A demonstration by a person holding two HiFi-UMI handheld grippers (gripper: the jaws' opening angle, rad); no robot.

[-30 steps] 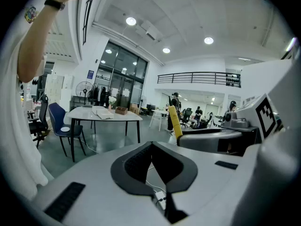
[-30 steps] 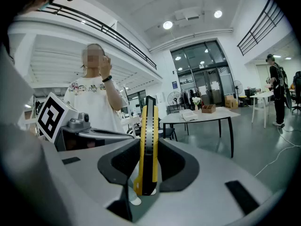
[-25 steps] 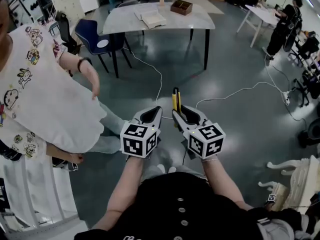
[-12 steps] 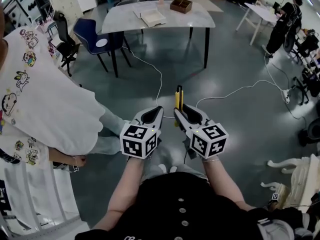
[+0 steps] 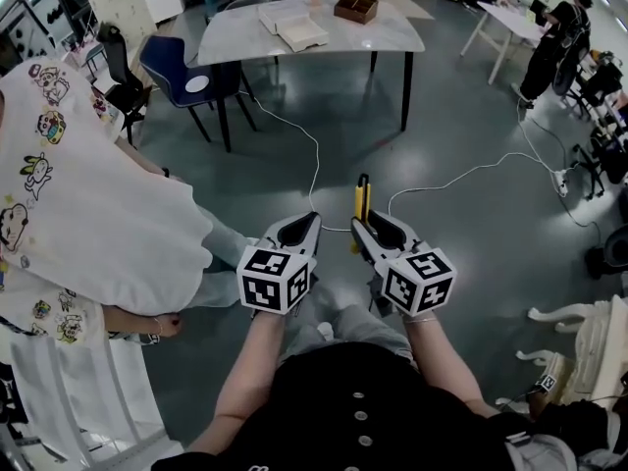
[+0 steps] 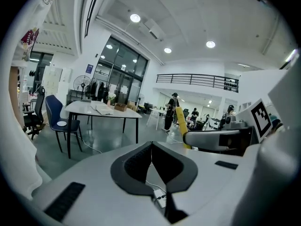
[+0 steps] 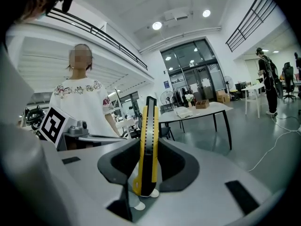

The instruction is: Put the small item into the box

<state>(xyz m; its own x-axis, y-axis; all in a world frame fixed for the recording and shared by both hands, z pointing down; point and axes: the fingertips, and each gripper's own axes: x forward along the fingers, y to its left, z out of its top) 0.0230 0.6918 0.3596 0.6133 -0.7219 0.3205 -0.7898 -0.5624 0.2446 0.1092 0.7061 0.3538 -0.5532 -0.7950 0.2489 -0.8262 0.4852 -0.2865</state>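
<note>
My right gripper (image 5: 364, 230) is shut on a yellow and black utility knife (image 5: 361, 198), which stands upright between its pads (image 7: 148, 140) and pokes out past the jaws. Beside it, my left gripper (image 5: 311, 224) is shut with nothing in it; its pads (image 6: 141, 163) meet on a thin line. Both are held at waist height over the grey floor. A brown wooden box (image 5: 355, 8) sits far ahead on a light table (image 5: 383, 37), next to an open book (image 5: 292, 27). The same box (image 7: 203, 104) shows small in the right gripper view.
A person in a white printed T-shirt (image 5: 88, 214) stands close on the left. A blue chair (image 5: 186, 77) is by the table. White cables (image 5: 471, 177) run across the floor. Another person (image 5: 551, 42) stands at the far right, and a white chair (image 5: 589, 341) at the lower right.
Both grippers have drifted a little forward and to the right together, the knife still held. The person on the left has lowered the raised arm out of sight.
</note>
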